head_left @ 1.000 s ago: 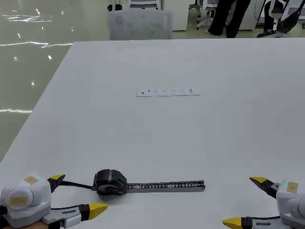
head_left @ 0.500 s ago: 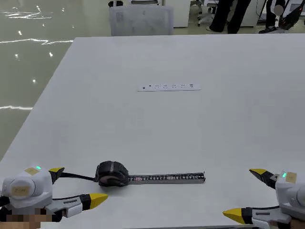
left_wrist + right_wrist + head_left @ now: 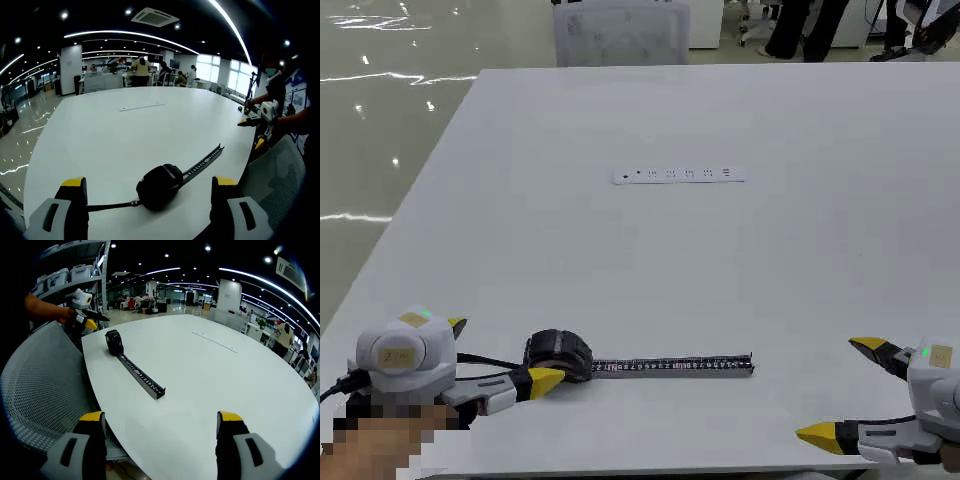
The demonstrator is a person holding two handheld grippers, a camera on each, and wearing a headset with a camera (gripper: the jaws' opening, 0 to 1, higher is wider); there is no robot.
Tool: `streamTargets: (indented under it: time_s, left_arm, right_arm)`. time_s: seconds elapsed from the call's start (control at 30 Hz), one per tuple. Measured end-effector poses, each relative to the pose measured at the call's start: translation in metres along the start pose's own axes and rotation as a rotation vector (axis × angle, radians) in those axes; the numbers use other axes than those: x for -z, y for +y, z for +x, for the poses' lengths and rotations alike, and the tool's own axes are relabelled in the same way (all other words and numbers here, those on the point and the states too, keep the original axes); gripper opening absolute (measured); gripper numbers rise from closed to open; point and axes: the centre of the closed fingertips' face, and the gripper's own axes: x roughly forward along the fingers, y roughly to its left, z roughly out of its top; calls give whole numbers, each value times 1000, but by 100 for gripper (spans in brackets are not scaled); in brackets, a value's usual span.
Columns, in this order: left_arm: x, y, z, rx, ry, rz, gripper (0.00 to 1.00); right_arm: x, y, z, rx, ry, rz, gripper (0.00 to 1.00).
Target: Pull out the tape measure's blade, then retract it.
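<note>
Left gripper (image 3: 500,352) jaws open; tape measure case (image 3: 558,355) just ahead. Blade (image 3: 670,367) extended toward 3 o'clock on white table (image 3: 720,260). Right gripper (image 3: 842,388) open, at 4 o'clock of the blade's tip.

An open-plan office around our white workbench.

We look across a wide white table (image 3: 820,250) with a white power strip (image 3: 678,174) on it and a grey mesh chair (image 3: 620,32) at its far edge. Around us are a glossy floor (image 3: 380,130), curved ceiling light strips (image 3: 130,34), an air-conditioning vent (image 3: 155,17), bright windows (image 3: 235,75) and shelving (image 3: 75,275) with storage bins.
</note>
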Motion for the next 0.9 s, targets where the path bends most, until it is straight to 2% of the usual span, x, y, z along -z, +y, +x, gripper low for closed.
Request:
streamTargets:
  time_s: [0.07,0.17,0.27,0.37,0.47,0.53,0.63,0.77,0.8,0.83,0.9]
  left_arm:
    - [-4,-1,1,-5,-13,-23,100]
    - [-1,-1,0,-18,-4,-44,100]
    - [5,-7,-4,-21,7,-67,100]
    - [7,-10,-5,-26,35,-42,100]
    - [2,-12,-4,-27,24,-45,100]
    - [4,-13,0,-29,16,-44,100]
    - [7,-18,2,-26,39,-25,100]
    - [0,-22,9,-41,27,-55,99]
    - [0,-24,12,-46,29,-57,99]
    - [3,-27,14,-65,48,-45,99]
    - [5,-22,15,-134,69,-12,97]
  right_arm:
    - [-1,-1,0,-7,7,-3,93]
    - [-2,0,1,-16,7,-18,93]
    - [-1,2,3,-32,19,-44,93]
    - [-1,2,5,-39,27,-56,93]
    - [-2,2,6,-49,37,-65,93]
    - [-4,4,7,-61,46,-83,92]
    - [-8,7,8,-79,49,-107,92]
    - [-17,10,11,-100,60,-142,91]
    - [-17,8,14,-107,65,-147,91]
    - [-16,7,16,-112,74,-154,90]
    - [-19,7,18,-118,82,-171,90]
